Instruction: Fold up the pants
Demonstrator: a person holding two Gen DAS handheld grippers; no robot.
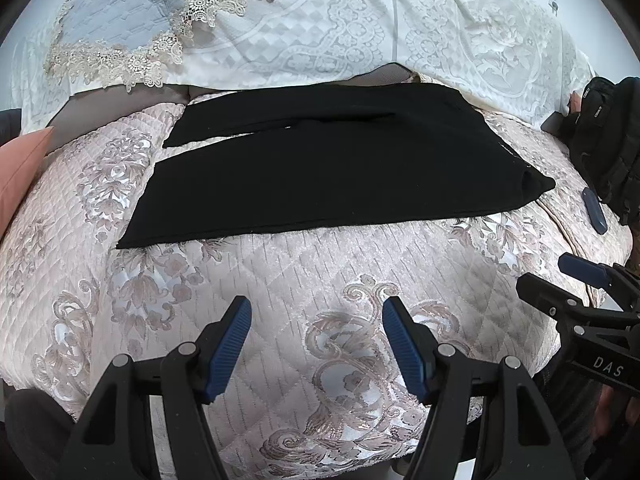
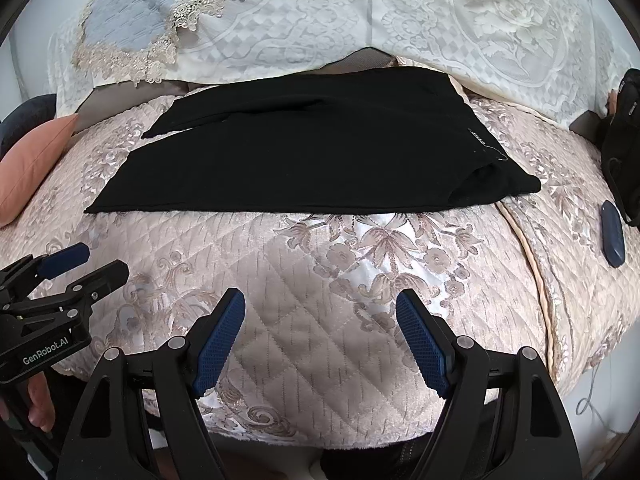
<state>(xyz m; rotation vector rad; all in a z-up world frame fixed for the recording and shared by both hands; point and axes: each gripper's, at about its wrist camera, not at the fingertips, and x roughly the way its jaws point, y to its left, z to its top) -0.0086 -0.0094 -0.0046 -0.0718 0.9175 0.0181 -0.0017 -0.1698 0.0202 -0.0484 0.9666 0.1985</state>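
One pair of black pants laid flat on a quilted bed; two sets of tongs, both spread and empty.

One bed [image 1: 280, 280] under a pink quilted floral cover; white lace bedding [image 1: 360, 32] along the far edge, one grey-blue lace-trimmed cushion [image 1: 120, 12] at the far left corner. One pants [image 1: 340, 168], black, across the middle toward the far edge, both legs running left and slightly parted, waist to the right, with small white lettering there, unreadable. One salmon pillow [image 1: 20, 168] at the left edge. One black bag [image 1: 608, 140] at the right edge, one small dark blue oval object [image 2: 613, 236] just beside it. Left tongs [image 1: 316, 344]: jaws apart, holding nothing, above the near edge; its body reads "GenRobot.AI". Right tongs [image 2: 320, 338]: same, body marked "DAS".
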